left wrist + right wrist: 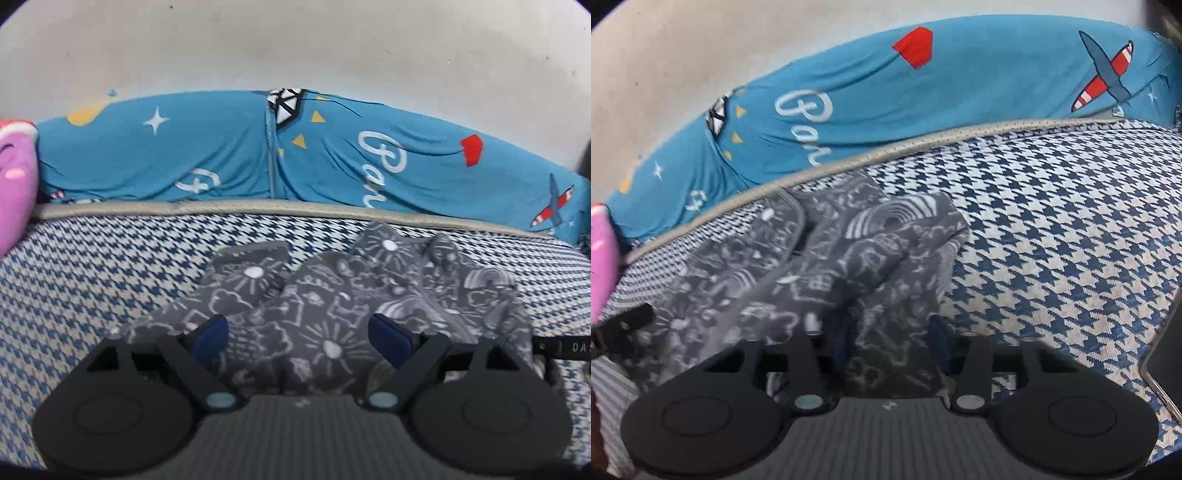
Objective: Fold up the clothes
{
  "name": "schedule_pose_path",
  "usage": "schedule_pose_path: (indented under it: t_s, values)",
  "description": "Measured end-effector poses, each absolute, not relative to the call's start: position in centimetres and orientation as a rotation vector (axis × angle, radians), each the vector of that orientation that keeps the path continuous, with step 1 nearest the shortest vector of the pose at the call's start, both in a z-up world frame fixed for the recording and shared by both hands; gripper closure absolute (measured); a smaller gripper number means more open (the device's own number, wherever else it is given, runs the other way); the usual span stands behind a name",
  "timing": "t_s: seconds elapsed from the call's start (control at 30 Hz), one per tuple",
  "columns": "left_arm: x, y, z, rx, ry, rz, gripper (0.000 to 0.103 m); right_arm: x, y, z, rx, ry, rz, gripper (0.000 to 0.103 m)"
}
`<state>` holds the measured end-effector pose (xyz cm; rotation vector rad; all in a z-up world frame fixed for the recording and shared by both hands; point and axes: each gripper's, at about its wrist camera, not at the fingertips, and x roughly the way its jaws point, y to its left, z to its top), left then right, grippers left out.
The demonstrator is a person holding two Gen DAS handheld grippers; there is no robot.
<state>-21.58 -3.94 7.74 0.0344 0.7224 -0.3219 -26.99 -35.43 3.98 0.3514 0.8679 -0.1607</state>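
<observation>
A dark grey garment with white doodle print lies crumpled on the houndstooth mattress. In the left wrist view my left gripper stands open, its blue pads wide apart on either side of a hump of the cloth. In the right wrist view the same garment stretches away toward the mattress edge, blurred by motion. My right gripper has its fingers drawn in on a bunched fold of the cloth, which fills the gap between them.
A long blue printed cushion lies along the pale wall behind the mattress piping. A pink pillow sits at the far left. A dark flat device rests on the mattress at the right edge.
</observation>
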Motion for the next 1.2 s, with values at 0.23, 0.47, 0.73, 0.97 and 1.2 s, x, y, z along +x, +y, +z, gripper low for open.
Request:
schedule_pose_path:
  t_s: [0.23, 0.47, 0.73, 0.97, 1.2]
  values:
    - [-20.2, -2.6, 8.2, -0.008, 0.709, -0.264, 0.015, -28.7, -37.8, 6.8, 0.326, 0.714, -0.391, 0.095]
    - [-18.5, -0.2, 8.8, -0.07, 0.706, -0.168, 0.011, -30.6, -39.2, 9.5, 0.199, 0.552, -0.709, 0.096]
    - [-16.9, 2.2, 8.4, -0.112, 0.753, -0.078, 0.008, -30.6, -38.9, 10.6, 0.231, 0.486, -0.709, 0.087]
    - [-16.0, 3.8, 7.8, -0.136, 0.786, -0.041, 0.006, -29.6, -36.5, 11.7, 0.143, 0.382, -0.692, 0.063]
    - [-15.6, 4.1, 7.1, -0.134, 0.823, -0.049, 0.006, -27.3, -35.0, 10.6, 0.232, 0.457, -0.381, 0.063]
